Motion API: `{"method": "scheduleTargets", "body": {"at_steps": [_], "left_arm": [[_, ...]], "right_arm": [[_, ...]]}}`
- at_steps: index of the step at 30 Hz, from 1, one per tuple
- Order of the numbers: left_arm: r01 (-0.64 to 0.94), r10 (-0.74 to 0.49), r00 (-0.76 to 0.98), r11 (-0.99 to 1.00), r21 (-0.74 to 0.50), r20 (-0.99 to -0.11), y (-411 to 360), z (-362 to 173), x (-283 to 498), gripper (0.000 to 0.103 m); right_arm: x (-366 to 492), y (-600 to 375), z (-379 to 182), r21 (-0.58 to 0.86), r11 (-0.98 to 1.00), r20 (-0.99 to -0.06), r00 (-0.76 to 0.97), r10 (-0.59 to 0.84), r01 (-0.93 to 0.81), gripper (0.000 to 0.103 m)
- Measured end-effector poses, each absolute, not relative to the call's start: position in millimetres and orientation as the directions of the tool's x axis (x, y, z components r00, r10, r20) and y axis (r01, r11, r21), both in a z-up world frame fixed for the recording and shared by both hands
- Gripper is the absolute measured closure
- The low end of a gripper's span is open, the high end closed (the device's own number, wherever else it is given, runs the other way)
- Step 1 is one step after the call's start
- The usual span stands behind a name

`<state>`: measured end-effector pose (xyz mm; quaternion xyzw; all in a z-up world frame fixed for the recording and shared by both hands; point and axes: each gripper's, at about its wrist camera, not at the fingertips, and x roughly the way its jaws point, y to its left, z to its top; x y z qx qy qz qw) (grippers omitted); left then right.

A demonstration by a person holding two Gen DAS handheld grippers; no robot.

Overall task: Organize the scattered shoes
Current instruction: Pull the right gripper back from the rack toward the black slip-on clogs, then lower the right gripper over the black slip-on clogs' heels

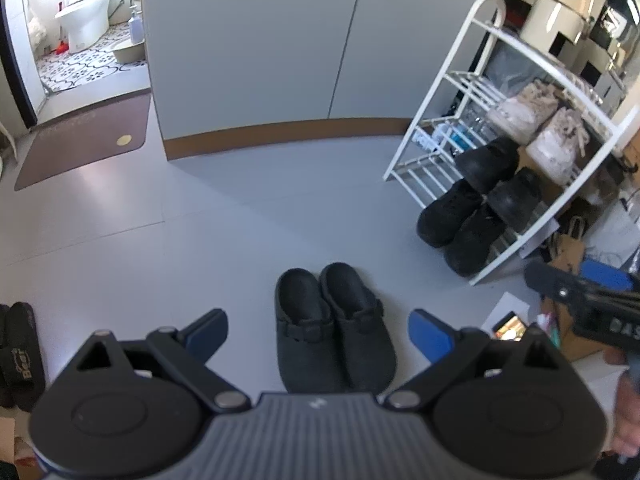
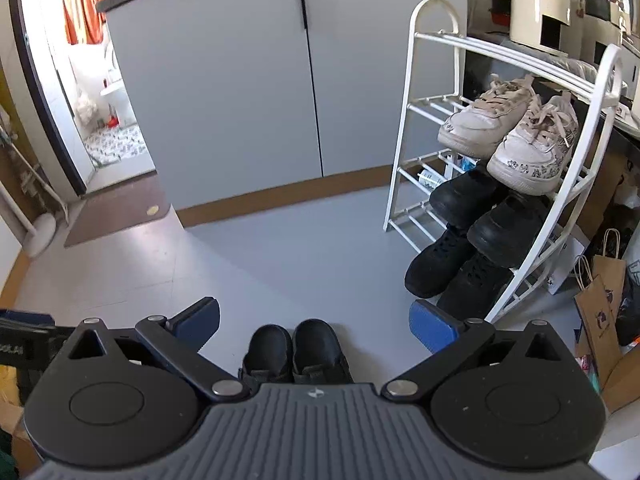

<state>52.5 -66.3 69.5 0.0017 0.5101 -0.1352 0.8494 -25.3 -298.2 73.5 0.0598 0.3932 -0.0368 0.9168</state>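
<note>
A pair of black clogs point(image 1: 334, 326) stands side by side on the grey floor, toes pointing away; in the right wrist view the clogs point(image 2: 296, 350) show partly behind the gripper body. My left gripper point(image 1: 318, 334) hangs open above them, blue pads wide apart, nothing held. My right gripper point(image 2: 314, 326) is likewise open and empty. The white shoe rack point(image 2: 412, 92) at the right holds white sneakers point(image 2: 508, 132), black shoes point(image 2: 486, 216) below them, and black sneakers point(image 2: 452, 268) on the lowest tier.
Black slippers point(image 1: 22, 354) lie at the far left floor edge. Grey cabinet doors point(image 2: 280, 80) stand behind. A brown mat point(image 1: 84, 140) lies at the bathroom doorway. Paper bags point(image 2: 604, 304) and clutter crowd the right side beside the rack.
</note>
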Motion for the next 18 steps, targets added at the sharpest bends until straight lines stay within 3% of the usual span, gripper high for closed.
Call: {"method": "scheduleTargets", "body": {"at_steps": [10,18], "left_arm": [[0.266,-0.238,0.443,0.956,-0.127,-0.864,-65,43,75,0.005],[0.324,-0.267,0.424,0.937,-0.13,-0.865,-72,18,89,0.005]], "right_arm": [[-1,-297,54,0.061,0.994,-0.742,0.671,-0.018,0.094,0.0],[28,-301,26,0.029,0.997,-0.81,0.587,-0.015,0.066,0.0]]}}
